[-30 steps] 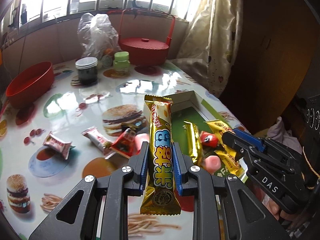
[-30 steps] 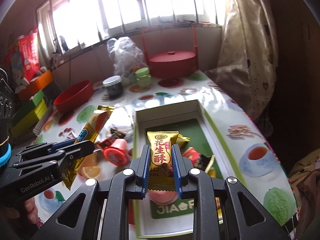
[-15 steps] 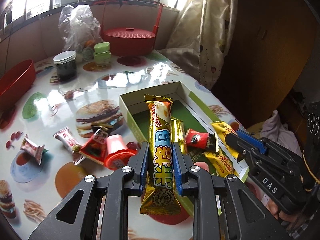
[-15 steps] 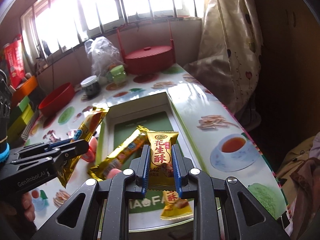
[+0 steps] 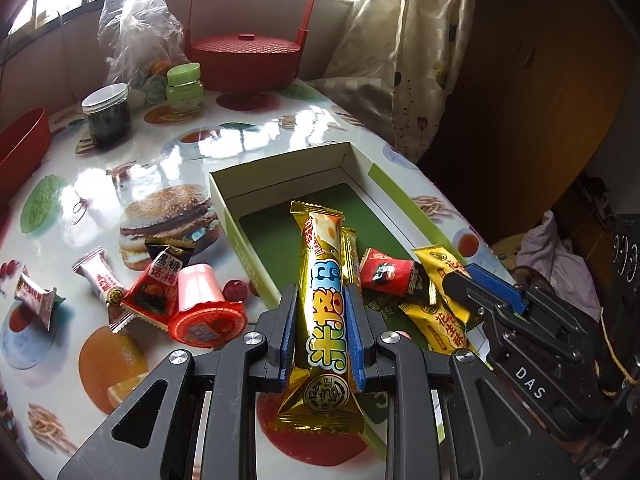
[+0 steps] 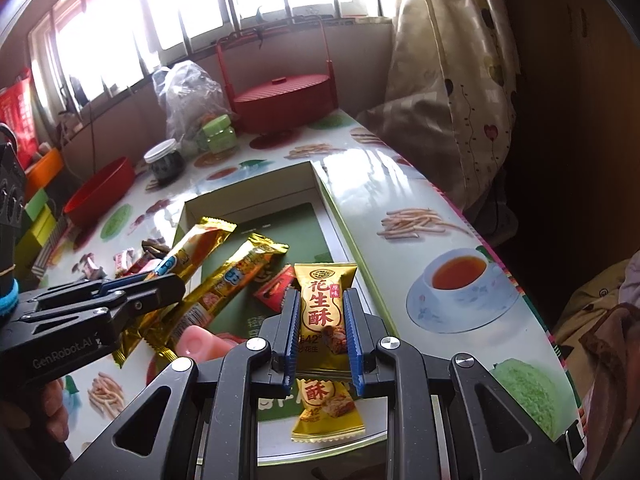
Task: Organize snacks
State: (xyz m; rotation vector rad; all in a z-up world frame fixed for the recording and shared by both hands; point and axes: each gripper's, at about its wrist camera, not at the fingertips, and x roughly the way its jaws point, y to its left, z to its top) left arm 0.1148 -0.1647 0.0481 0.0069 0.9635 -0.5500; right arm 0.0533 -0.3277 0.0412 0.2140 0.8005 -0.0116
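Observation:
My left gripper [image 5: 320,294] is shut on a long gold snack bar [image 5: 322,264], held above the near-left wall of the open box [image 5: 280,162] with the green floor. My right gripper [image 6: 322,300] is shut on a gold peanut-crisp packet [image 6: 324,280] over the box's near end. Inside the box lie a second gold bar [image 6: 236,276], a red packet [image 6: 276,288], another peanut packet [image 6: 326,404] and a pink jelly [image 6: 196,340]. On the table left of the box sit a pink jelly cup [image 5: 200,300], a red packet [image 5: 154,292] and two white candies [image 5: 100,280].
At the back of the table stand a red lidded basket [image 5: 244,60], a clear plastic bag [image 5: 136,32], a green jar [image 5: 184,88] and a dark jar [image 5: 106,114]. A red bowl [image 5: 20,148] is at the left. A curtain [image 5: 400,60] hangs past the right table edge.
Both grippers have sunk and moved in over the box with their snacks still gripped. In the left wrist view the box has slid from the right to under the gold bar.

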